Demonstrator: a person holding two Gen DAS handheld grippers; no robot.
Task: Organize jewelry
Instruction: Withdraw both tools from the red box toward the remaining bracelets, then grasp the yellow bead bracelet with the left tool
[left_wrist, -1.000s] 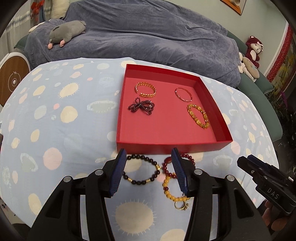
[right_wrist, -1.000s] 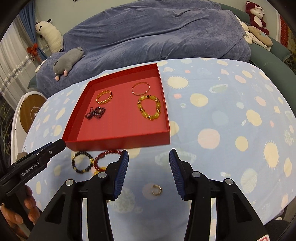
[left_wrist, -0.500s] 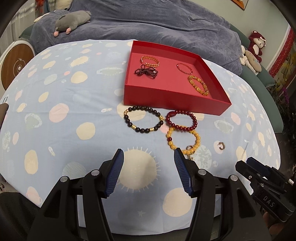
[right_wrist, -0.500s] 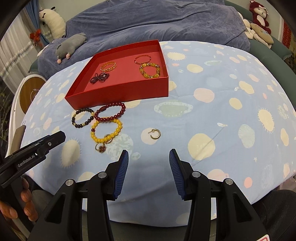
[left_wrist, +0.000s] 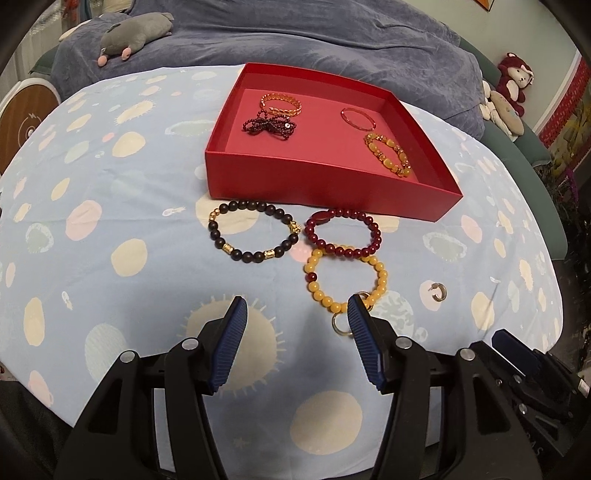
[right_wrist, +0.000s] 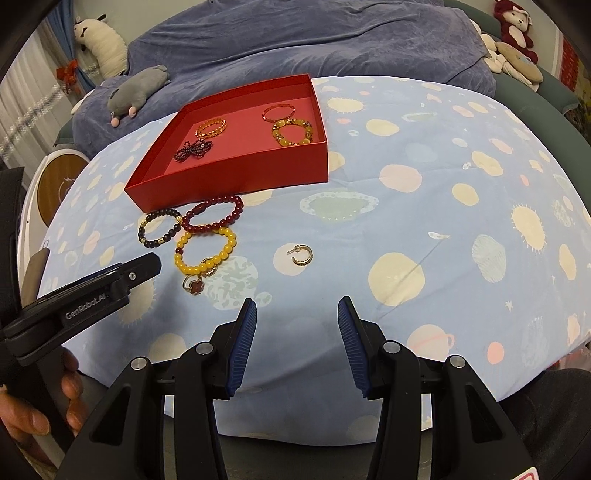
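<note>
A red tray on the spotted cloth holds several bracelets. In front of it lie a black bead bracelet, a dark red one and a yellow one with rings and a red clover charm. A small hoop earring lies to their right. My left gripper is open just short of the yellow bracelet, its right fingertip covering the bracelet's near edge. My right gripper hangs open and empty, nearer than the earring.
A blue-grey covered sofa with a grey plush toy stands behind the table. More plush toys sit at the far right. A round wooden disc is at the left. The table edge falls away near both grippers.
Both grippers have pulled back from the tray's front wall, so the loose bracelets and earring now lie ahead of the fingers. The left jaws stand slightly wider, and the left gripper has then sunk nearer.
</note>
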